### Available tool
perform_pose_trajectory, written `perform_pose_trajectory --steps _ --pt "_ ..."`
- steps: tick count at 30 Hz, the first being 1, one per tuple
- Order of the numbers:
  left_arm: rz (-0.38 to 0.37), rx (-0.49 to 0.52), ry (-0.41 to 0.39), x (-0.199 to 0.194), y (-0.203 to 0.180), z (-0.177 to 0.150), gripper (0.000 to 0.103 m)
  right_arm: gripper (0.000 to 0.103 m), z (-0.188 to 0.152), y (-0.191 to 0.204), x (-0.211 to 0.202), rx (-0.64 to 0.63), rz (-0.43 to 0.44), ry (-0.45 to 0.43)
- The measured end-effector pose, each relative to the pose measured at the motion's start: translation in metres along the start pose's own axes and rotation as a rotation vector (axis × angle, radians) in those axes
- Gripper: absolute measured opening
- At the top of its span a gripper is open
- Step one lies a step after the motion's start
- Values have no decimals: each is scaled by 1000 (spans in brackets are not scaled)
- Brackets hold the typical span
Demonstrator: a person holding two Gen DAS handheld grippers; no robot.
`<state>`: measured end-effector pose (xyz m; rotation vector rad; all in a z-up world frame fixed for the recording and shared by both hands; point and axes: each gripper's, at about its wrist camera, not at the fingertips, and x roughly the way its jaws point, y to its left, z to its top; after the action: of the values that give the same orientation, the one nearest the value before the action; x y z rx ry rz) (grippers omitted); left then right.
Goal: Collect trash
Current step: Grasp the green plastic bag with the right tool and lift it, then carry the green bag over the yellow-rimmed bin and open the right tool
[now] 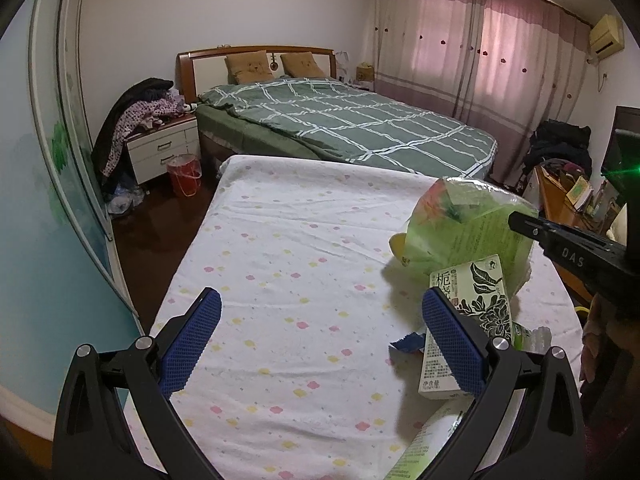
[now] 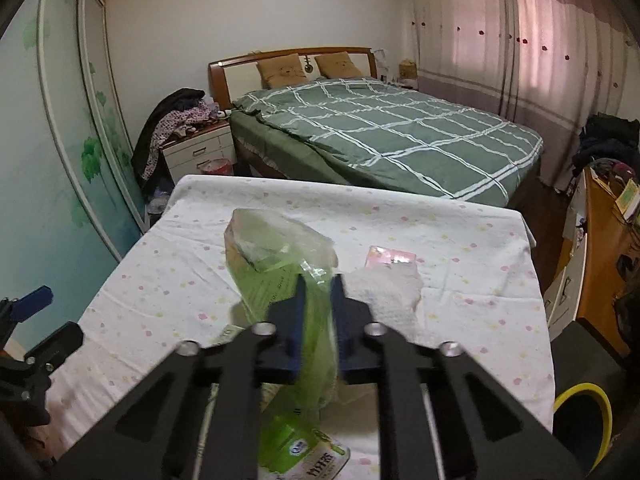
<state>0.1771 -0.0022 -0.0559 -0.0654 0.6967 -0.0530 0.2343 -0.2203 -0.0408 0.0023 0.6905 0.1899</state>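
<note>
My right gripper (image 2: pixel 319 284) is shut on a translucent green plastic bag (image 2: pixel 276 264) and holds it above the cloth-covered table (image 2: pixel 460 240). The bag also shows in the left wrist view (image 1: pixel 464 224), with the right gripper's finger (image 1: pixel 532 228) against it. My left gripper (image 1: pixel 320 308) is open and empty, low over the table. A green-and-white carton (image 1: pixel 476 300) stands just beyond its right finger (image 1: pixel 452 336). A small blue wrapper scrap (image 1: pixel 408 342) and a green-labelled pack (image 1: pixel 428 440) lie nearby. A crumpled white tissue (image 2: pixel 392 292) and a pink packet (image 2: pixel 390 258) lie right of the bag.
A bed with a green checked cover (image 1: pixel 352 120) stands behind the table. A red waste bin (image 1: pixel 185 174) sits on the floor by the white nightstand (image 1: pixel 164 148). A yellow-rimmed black bin (image 2: pixel 580 420) stands at the table's right. A cluttered wooden desk (image 2: pixel 600 240) is at the right.
</note>
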Motion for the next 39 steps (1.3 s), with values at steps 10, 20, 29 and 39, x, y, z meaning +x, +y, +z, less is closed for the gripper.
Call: perform_pose_trajectory --steps 10,20,29,39 --pt "-22 -1 -33 -22 2 -6 99 5 14 23 -43 -5 70 -89" --pt "-21 -18 -76 -58 9 -16 99 5 22 24 -103 26 80 -219" --pt "-28 -1 -100 -84 -5 -25 99 5 16 3 -155 83 97 -305" --pt "-44 40 -115 -104 -29 -31 99 5 -28 -60 -208 209 -55 -384"
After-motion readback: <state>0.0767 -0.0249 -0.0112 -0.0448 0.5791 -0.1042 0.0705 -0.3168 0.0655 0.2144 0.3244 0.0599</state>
